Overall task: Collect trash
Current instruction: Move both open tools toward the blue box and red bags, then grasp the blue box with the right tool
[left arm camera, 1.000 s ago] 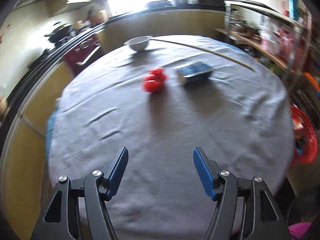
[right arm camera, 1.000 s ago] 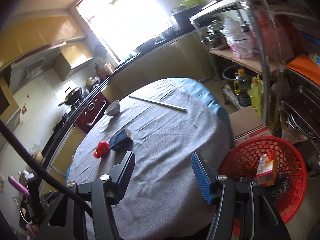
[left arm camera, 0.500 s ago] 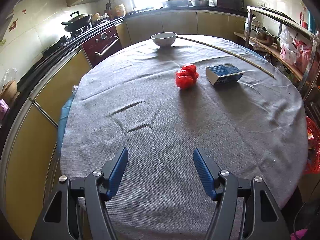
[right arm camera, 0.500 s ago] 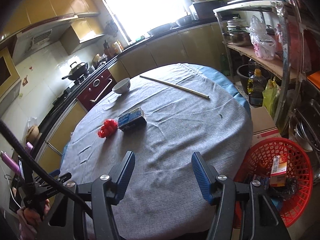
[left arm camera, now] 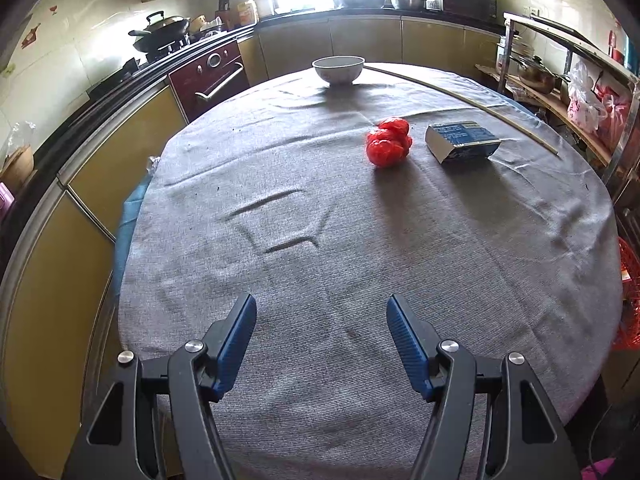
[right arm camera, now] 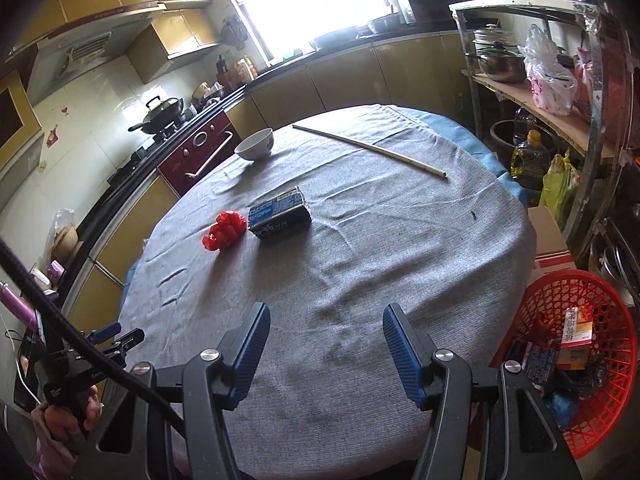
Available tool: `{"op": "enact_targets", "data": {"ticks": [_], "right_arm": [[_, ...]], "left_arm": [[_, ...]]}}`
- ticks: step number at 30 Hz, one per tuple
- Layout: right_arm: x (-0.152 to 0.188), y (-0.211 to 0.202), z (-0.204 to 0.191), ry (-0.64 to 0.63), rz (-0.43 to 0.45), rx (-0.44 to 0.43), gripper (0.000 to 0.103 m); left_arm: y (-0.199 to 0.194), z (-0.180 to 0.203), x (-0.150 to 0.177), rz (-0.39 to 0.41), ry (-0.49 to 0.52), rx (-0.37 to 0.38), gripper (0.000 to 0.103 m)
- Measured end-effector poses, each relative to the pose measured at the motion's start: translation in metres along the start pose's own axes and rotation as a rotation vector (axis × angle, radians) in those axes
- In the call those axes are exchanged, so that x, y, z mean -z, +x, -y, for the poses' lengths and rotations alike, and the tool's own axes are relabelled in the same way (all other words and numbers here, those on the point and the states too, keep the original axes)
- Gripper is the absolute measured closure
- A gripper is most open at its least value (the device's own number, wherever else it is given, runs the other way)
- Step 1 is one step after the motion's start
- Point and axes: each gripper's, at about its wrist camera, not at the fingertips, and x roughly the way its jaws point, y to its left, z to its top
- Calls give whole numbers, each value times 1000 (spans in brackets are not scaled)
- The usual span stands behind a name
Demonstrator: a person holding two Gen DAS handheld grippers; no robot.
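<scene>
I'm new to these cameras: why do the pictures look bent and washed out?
Both views are fisheye, so the table edge and cabinets curve; the window is blown out white in the right wrist view and glares behind the bowl in the left.

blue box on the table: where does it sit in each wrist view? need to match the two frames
Left wrist: the blue box lies upper right of centre, just right of the red crumpled wrapper.
Right wrist: the blue box lies left of centre in the upper half, again just right of the red crumpled wrapper.
Shared landmark: the white bowl at the table's far edge, beyond the box.
</scene>
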Motion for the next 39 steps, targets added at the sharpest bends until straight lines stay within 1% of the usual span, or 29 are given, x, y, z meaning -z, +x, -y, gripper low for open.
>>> {"op": "enact_targets", "data": {"ticks": [17, 24, 27, 31, 34, 39], "right_arm": [[0, 35, -37, -54, -74, -25, 40], [-6, 57, -62, -100, -108, -46, 40], [-17, 73, -72, -122, -117, -54, 40], [-38, 99, -80, -110, -123, -66, 40], [-58, 122, -87, -103, -120, -57, 40], [-97, 166, -106, -148, -120, -29, 40]], "left_arm": [[17, -22, 5, -32, -39, 7, 35], [28, -30, 10, -54, -54, 17, 35], [31, -35, 11, -61, -62, 17, 35], [39, -47, 13, -77, -87, 16, 35], [45, -54, 14, -96, -105, 14, 35], [49, -62, 13, -107, -124, 12, 35]]}}
